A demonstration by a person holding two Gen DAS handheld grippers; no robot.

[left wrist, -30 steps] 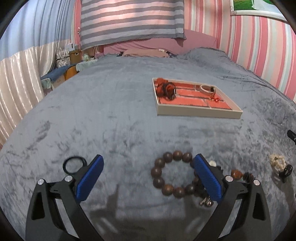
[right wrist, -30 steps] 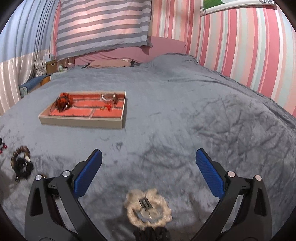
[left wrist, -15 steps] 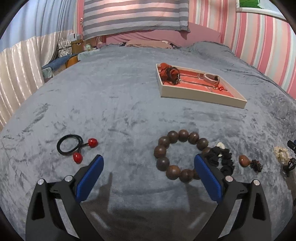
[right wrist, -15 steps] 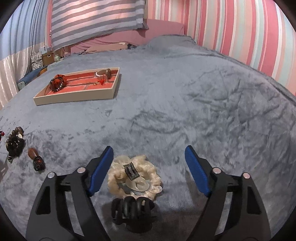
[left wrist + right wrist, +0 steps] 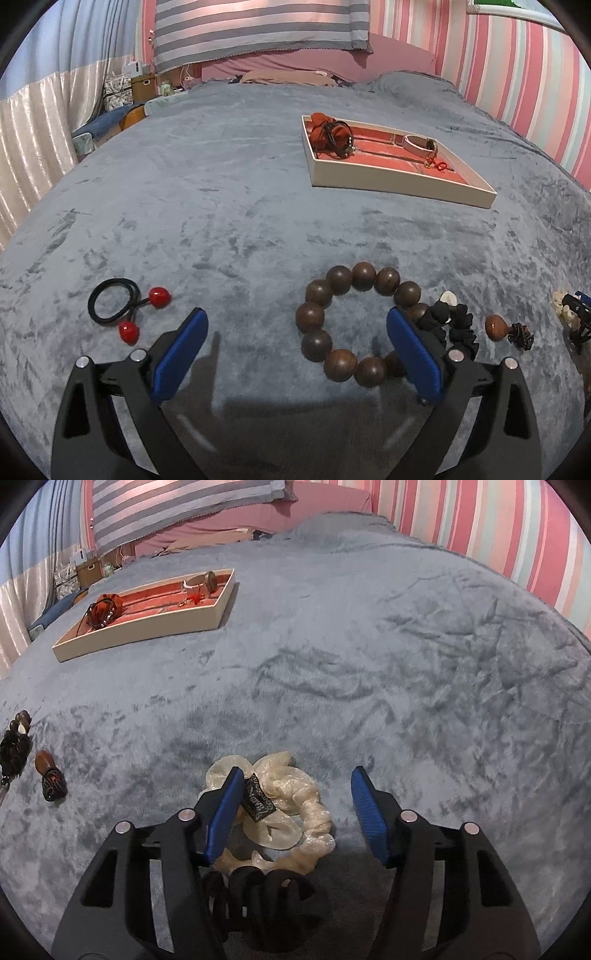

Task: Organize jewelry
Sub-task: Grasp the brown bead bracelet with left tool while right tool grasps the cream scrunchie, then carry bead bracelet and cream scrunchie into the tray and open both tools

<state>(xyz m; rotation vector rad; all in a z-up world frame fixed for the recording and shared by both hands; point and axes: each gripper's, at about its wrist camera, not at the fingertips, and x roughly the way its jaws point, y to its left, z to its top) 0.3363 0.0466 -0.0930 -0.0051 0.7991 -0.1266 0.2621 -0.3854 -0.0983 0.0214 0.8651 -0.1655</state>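
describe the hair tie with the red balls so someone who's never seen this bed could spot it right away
On the grey blanket, look far from the jewelry tray, just ahead of the open left tool near its left finger. The hair tie is a thin black loop with two glossy red balls, the only red piece lying loose, left of the brown bead bracelet.

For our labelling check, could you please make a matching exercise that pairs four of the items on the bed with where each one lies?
Items:
1. wooden bead bracelet
2. cherry hair tie
3. cream scrunchie
4. pale watch

Places:
A. inside the tray
B. between the open right gripper's fingers
C. left of the left gripper
D. between the open left gripper's fingers, against the right one

Pairs: 1-D, 2-C, 3-B, 4-A
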